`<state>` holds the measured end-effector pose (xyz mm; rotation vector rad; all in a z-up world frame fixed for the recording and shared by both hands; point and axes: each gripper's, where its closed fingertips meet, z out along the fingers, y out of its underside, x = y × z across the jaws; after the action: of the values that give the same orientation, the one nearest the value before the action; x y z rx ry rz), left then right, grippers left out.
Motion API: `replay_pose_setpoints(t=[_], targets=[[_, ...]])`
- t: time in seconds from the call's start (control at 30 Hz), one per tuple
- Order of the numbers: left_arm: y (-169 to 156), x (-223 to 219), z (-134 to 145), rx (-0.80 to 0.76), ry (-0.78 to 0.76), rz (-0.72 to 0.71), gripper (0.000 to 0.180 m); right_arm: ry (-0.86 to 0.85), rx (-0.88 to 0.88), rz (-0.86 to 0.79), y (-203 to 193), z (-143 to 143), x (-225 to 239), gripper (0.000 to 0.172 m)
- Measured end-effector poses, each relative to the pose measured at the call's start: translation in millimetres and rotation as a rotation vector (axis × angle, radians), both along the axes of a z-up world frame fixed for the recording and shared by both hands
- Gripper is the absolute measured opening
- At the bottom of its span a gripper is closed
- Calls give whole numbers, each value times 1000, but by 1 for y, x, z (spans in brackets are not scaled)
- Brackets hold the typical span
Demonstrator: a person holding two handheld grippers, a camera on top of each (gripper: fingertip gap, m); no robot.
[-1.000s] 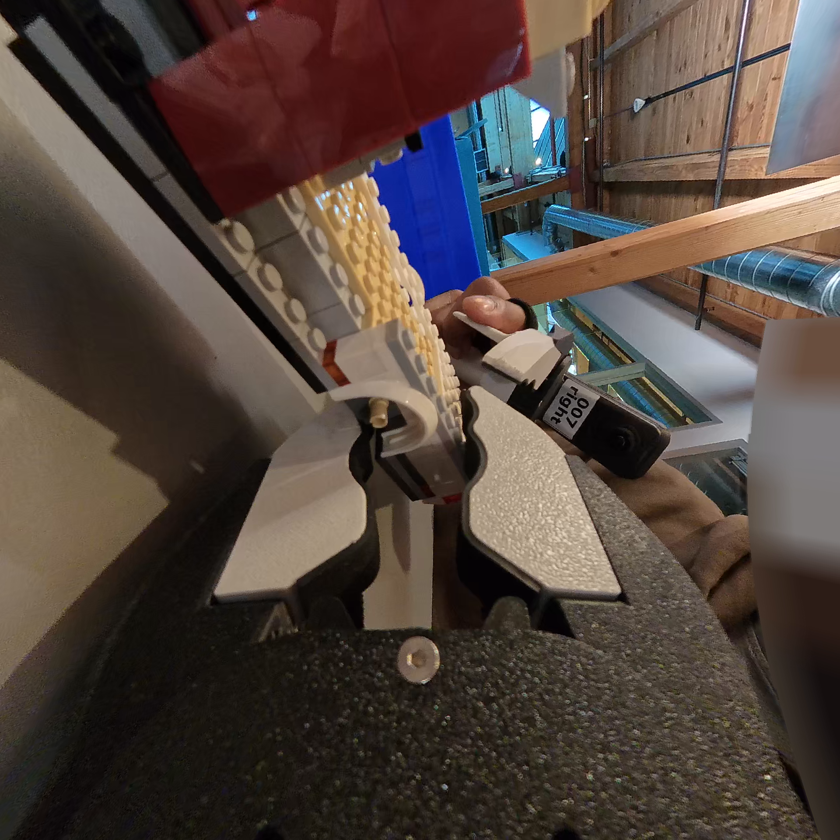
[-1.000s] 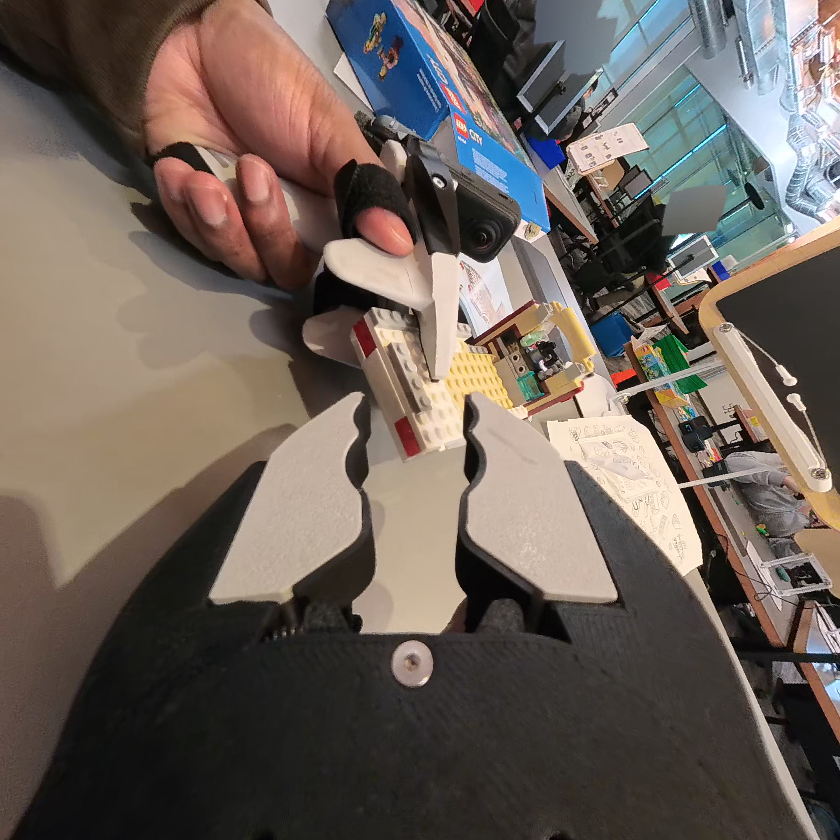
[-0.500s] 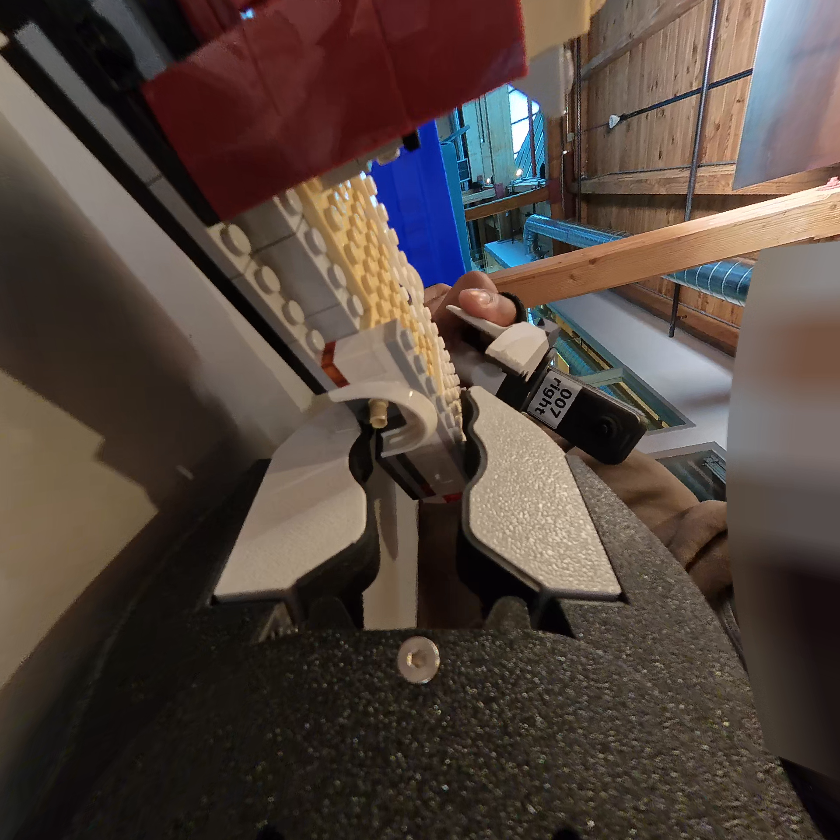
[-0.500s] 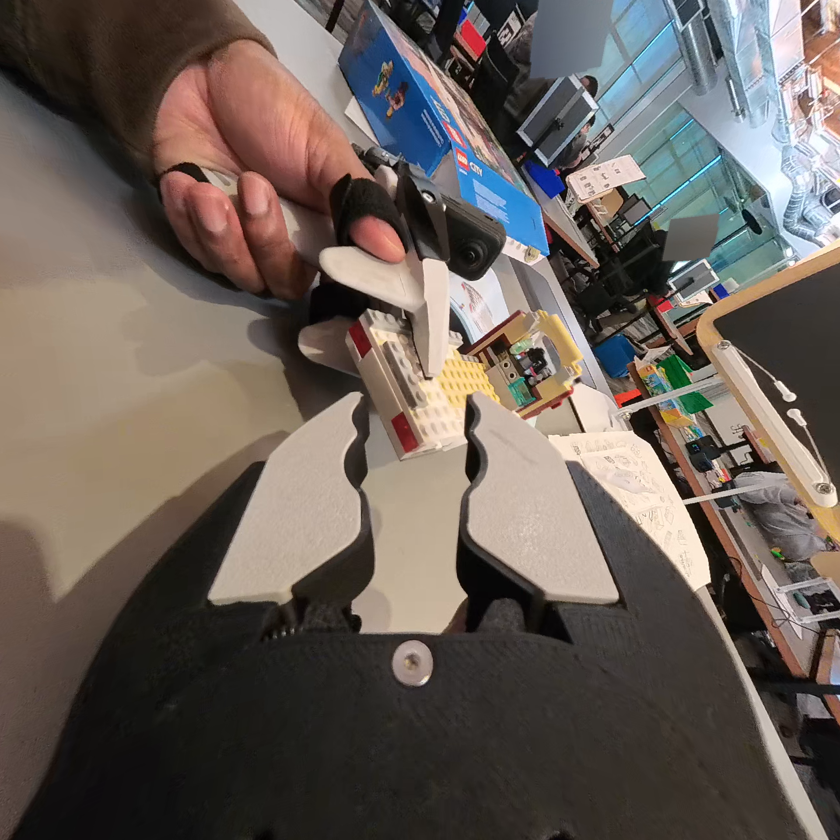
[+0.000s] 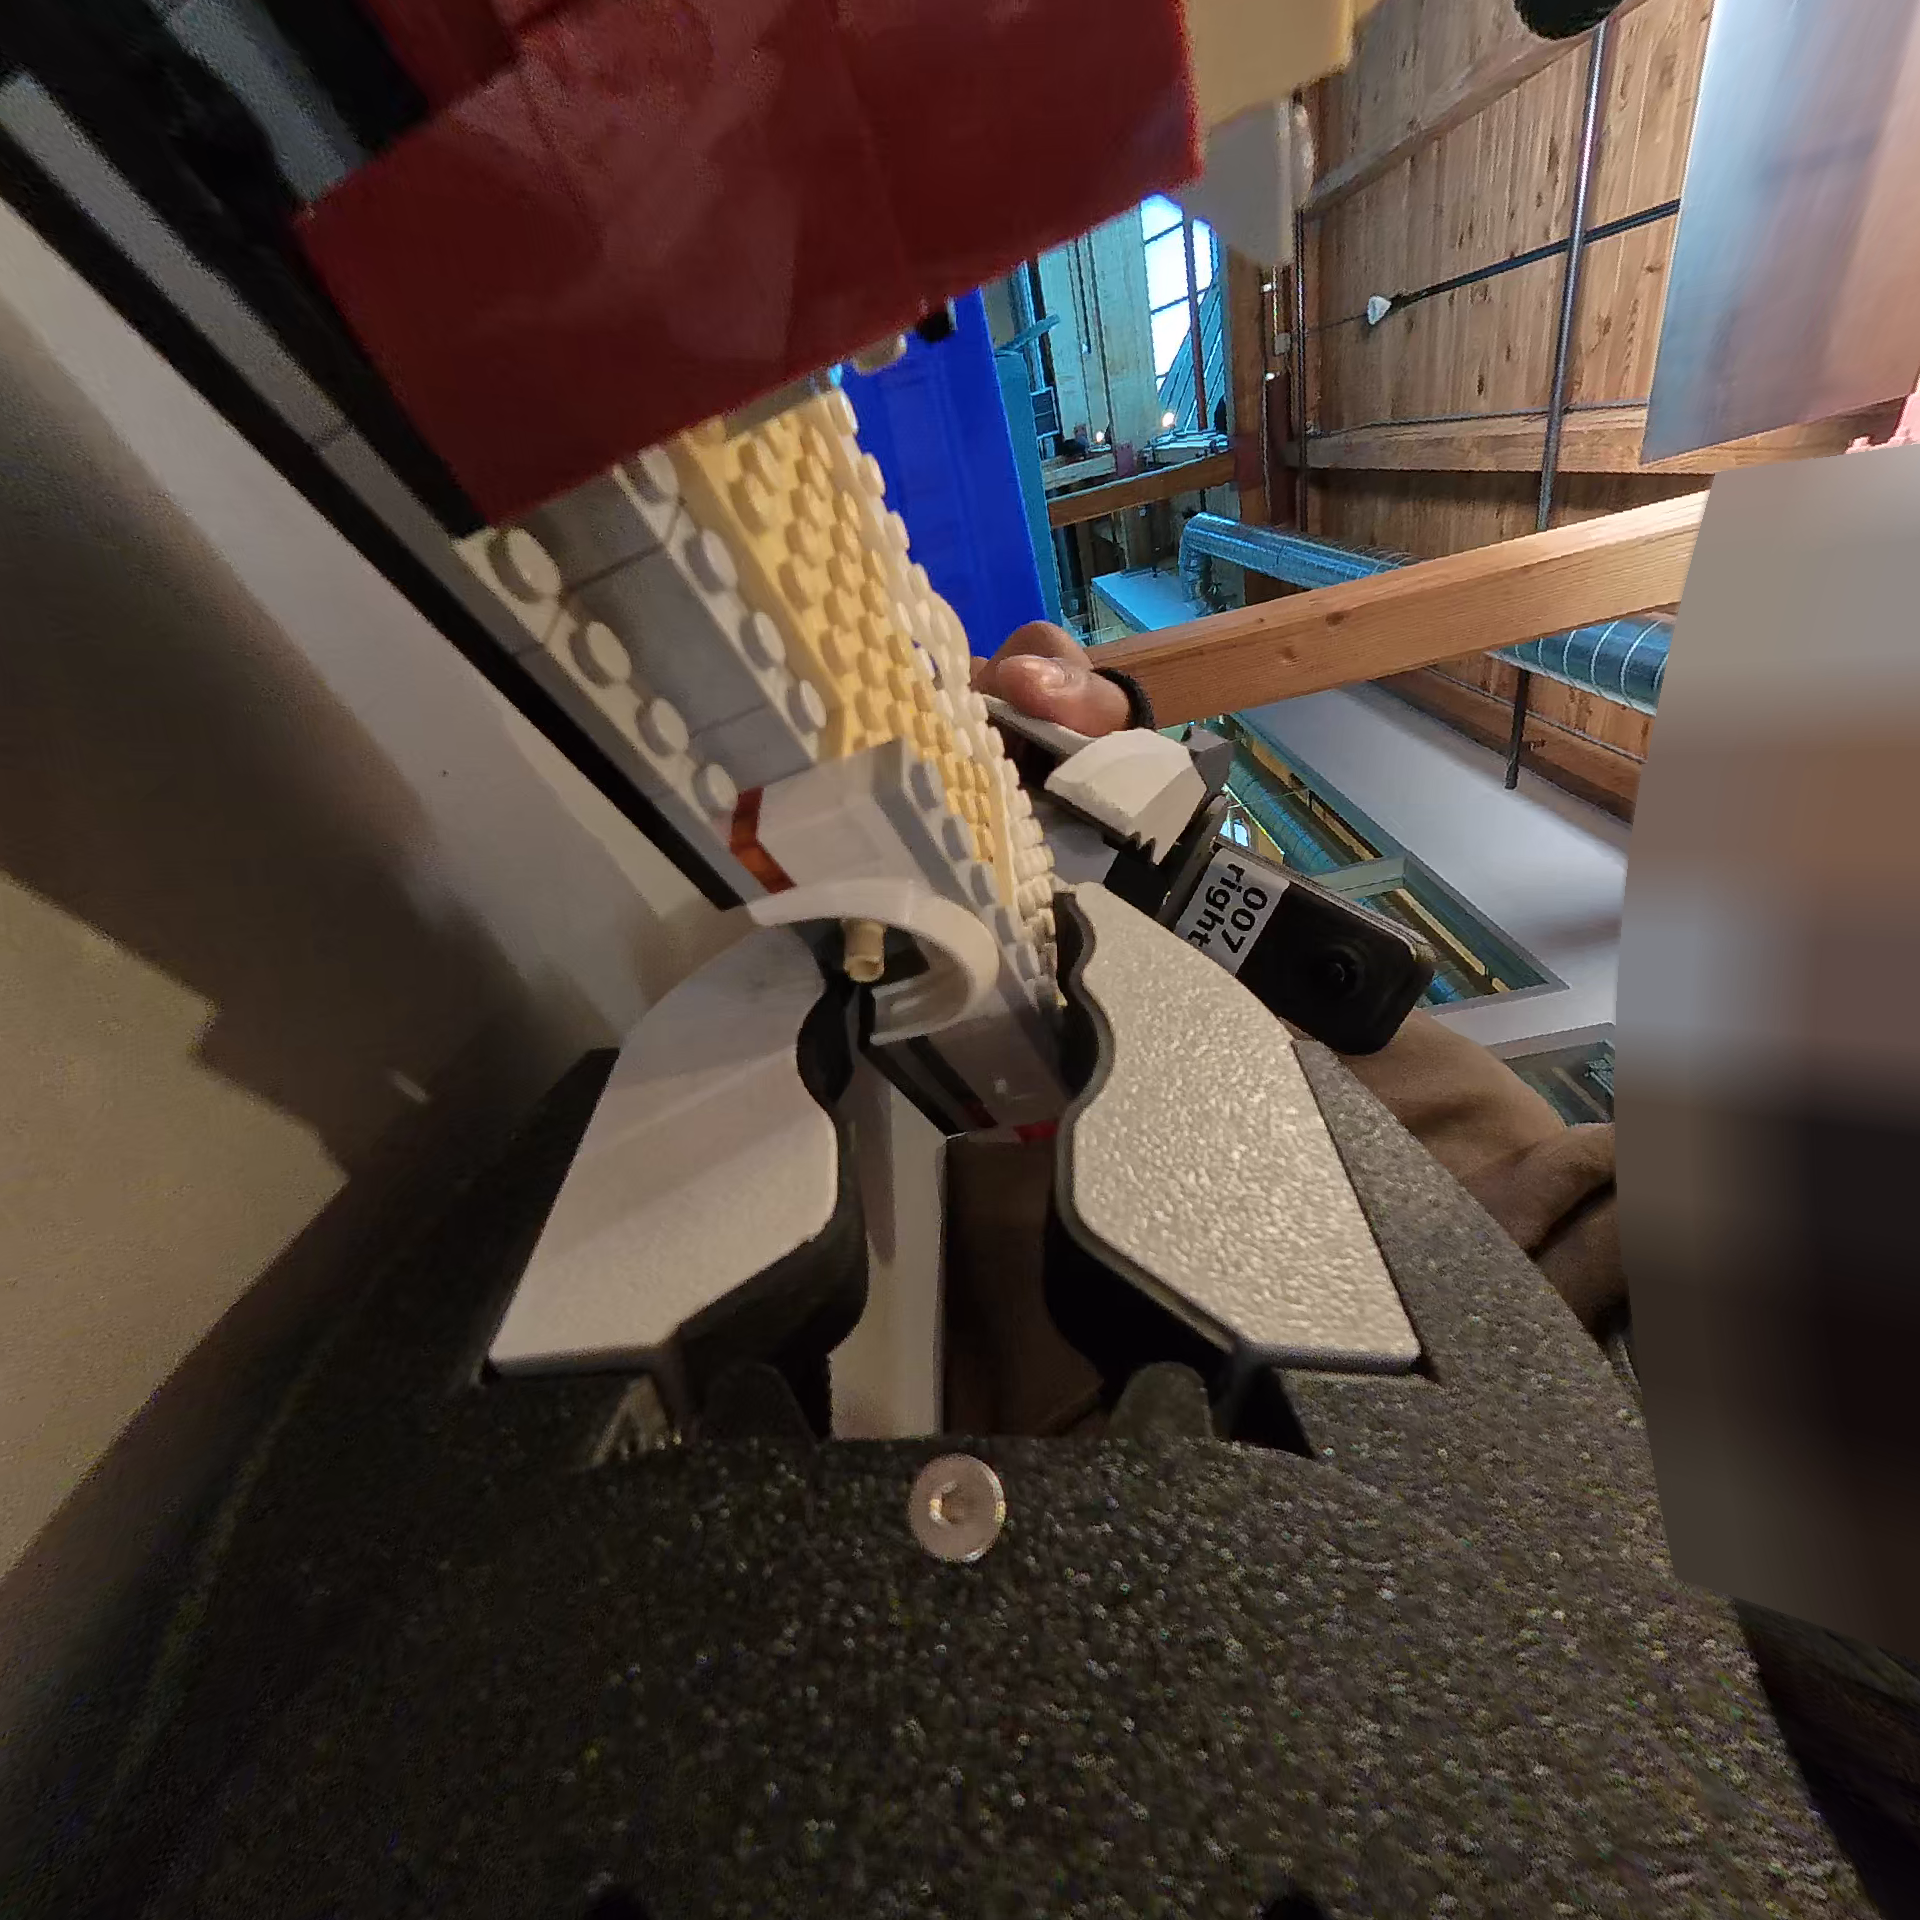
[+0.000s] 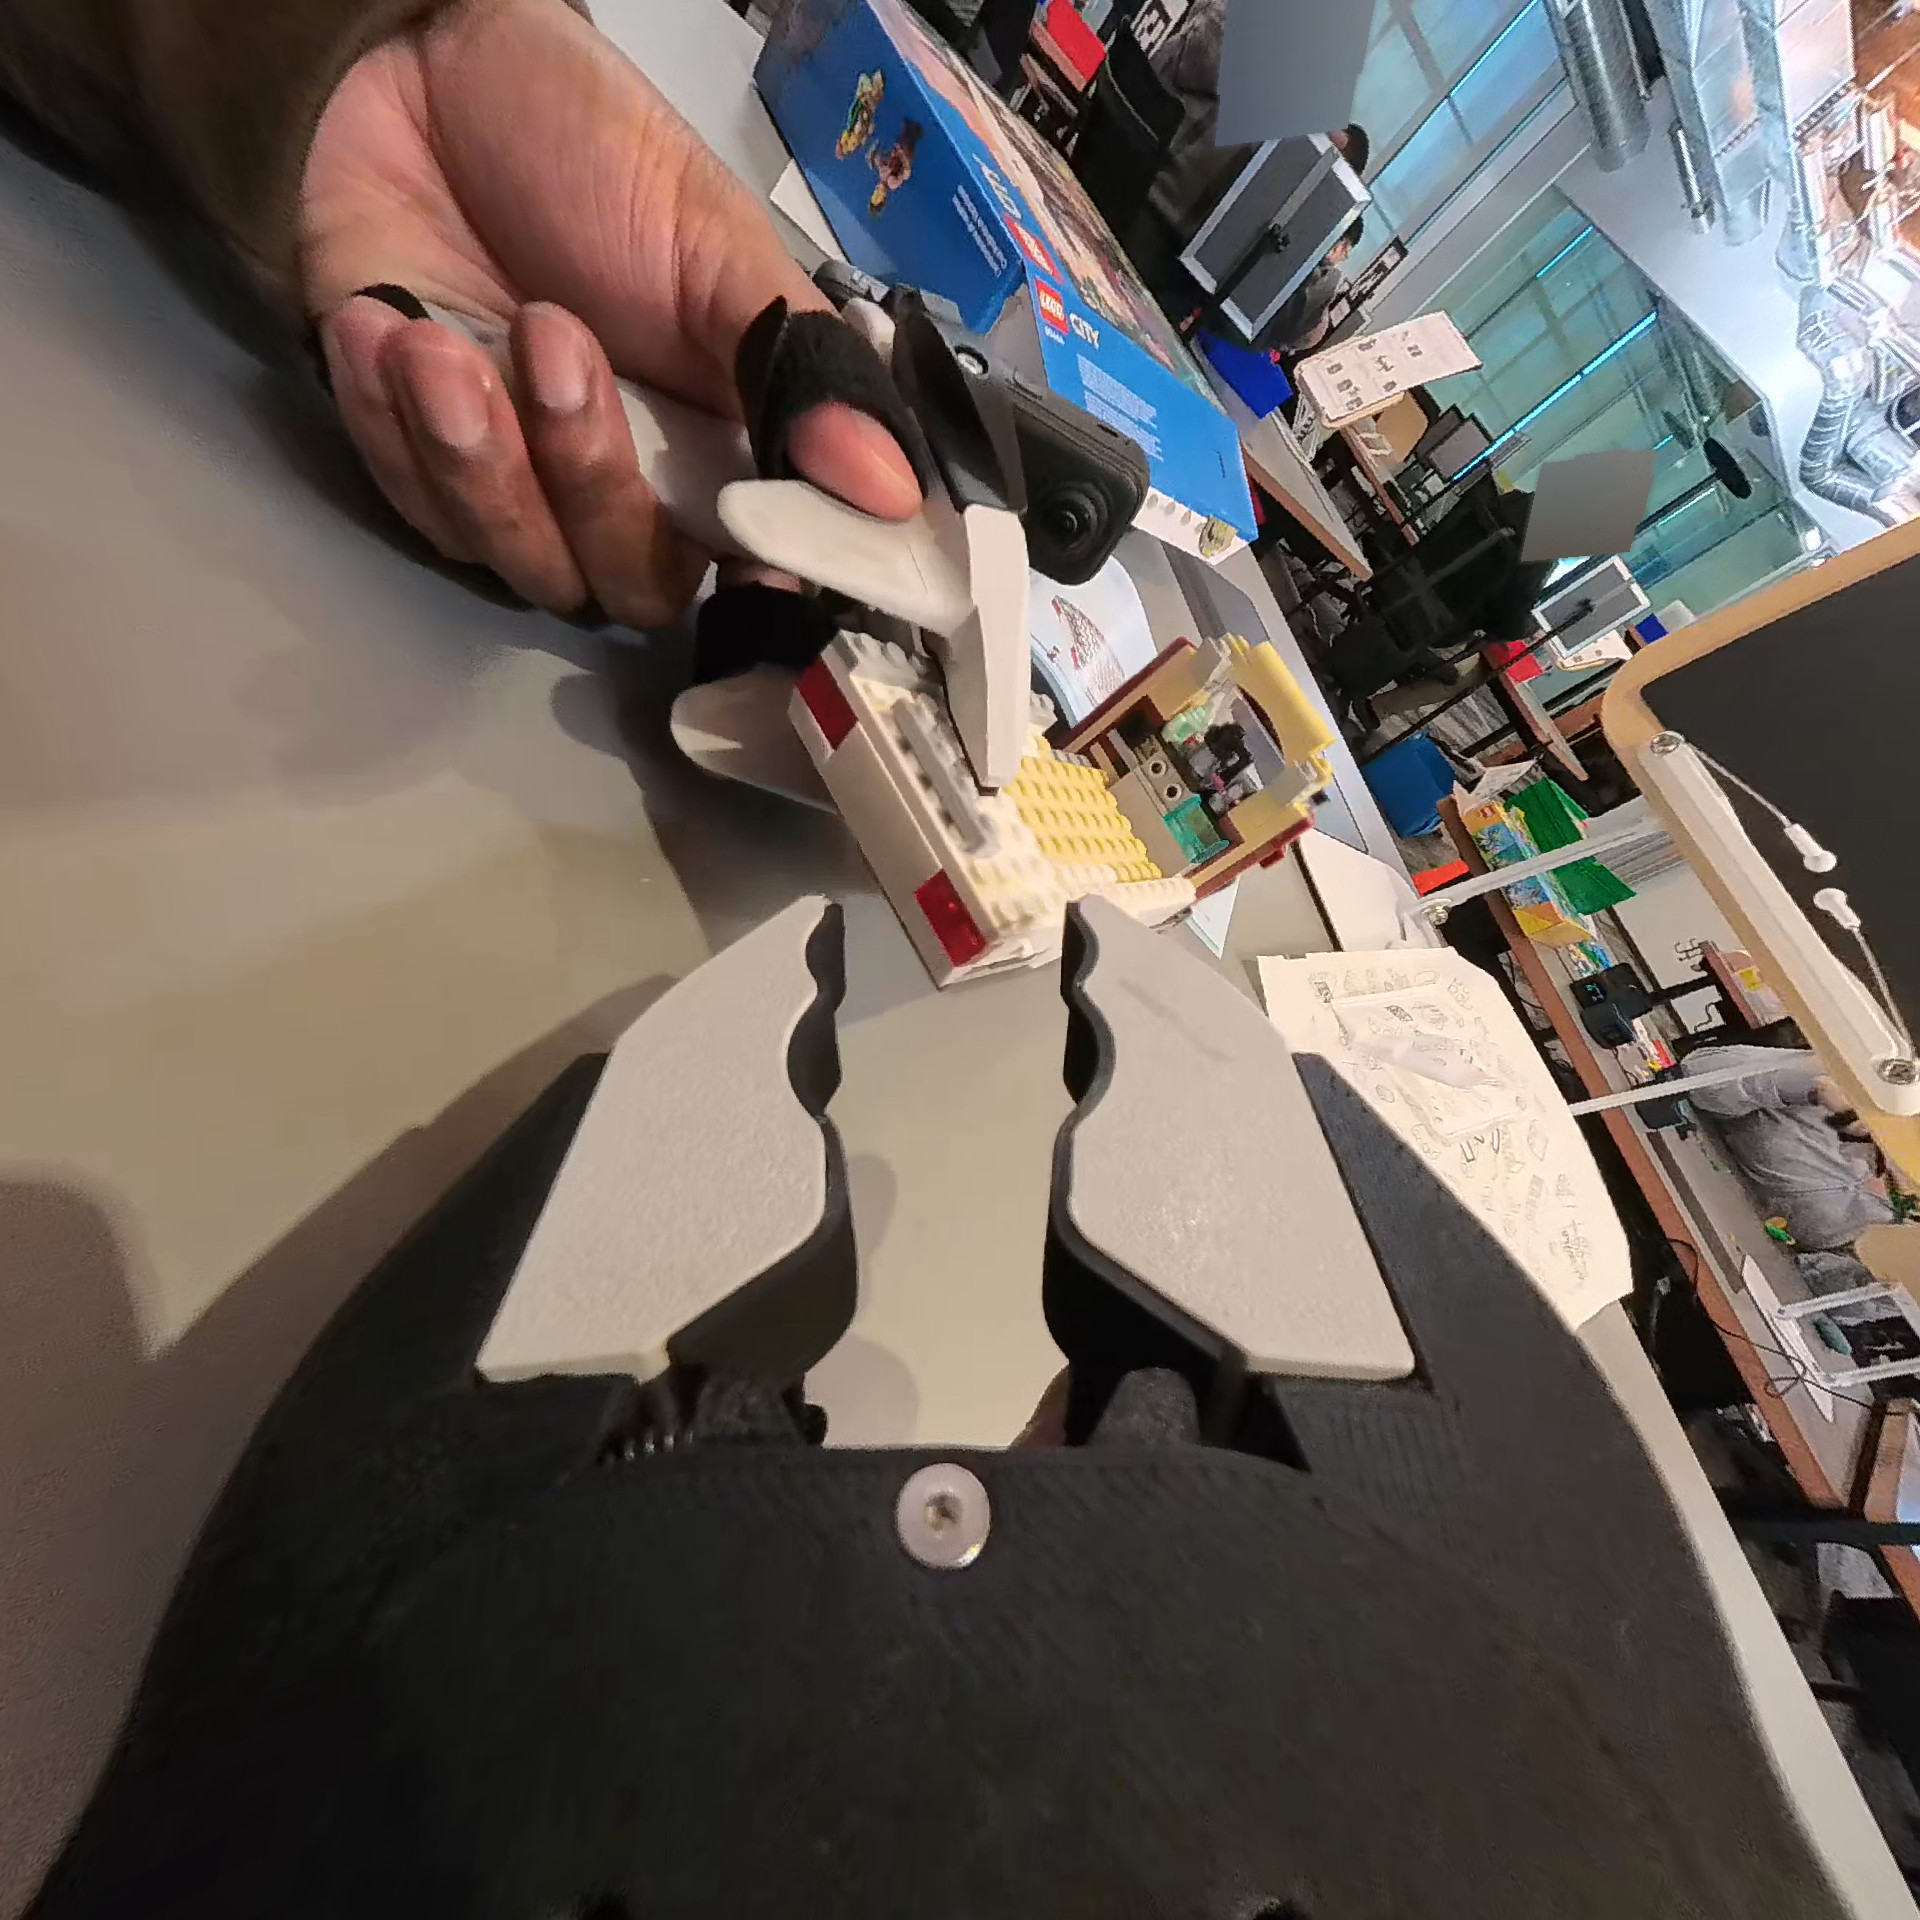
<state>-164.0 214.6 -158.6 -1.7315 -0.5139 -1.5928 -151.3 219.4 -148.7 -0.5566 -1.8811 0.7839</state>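
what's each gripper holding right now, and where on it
The left gripper is clamped on the toy brick model, at its white and grey end. The right gripper holds nothing; its fingers stand open just short of the model's near corner.

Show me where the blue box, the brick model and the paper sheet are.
blue box (image 6: 940,187): right wrist view, its top face.
brick model (image 6: 1081,831): right wrist view, its yellow studded plate.
paper sheet (image 6: 1455,1101): right wrist view, its middle.

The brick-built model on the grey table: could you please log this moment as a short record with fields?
model: white, tan and dark-red toy-brick build, one end raised off the grey table
left gripper: shut on the model's white end
right gripper: open, nothing between its fingers, close to the model's red-marked corner
nearby: blue box behind the model; printed sheet to its right
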Motion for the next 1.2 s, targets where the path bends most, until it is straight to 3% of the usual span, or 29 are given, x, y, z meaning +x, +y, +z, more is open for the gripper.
replay_pose_setpoints(t=[0.77,1.2], targets=[[1,1,-7,-31,62,2,38,-1,45,8,-5,-5,1,40],[1,1,-9,-37,77,9,38,119,296,32,-31,-2,3,41]])
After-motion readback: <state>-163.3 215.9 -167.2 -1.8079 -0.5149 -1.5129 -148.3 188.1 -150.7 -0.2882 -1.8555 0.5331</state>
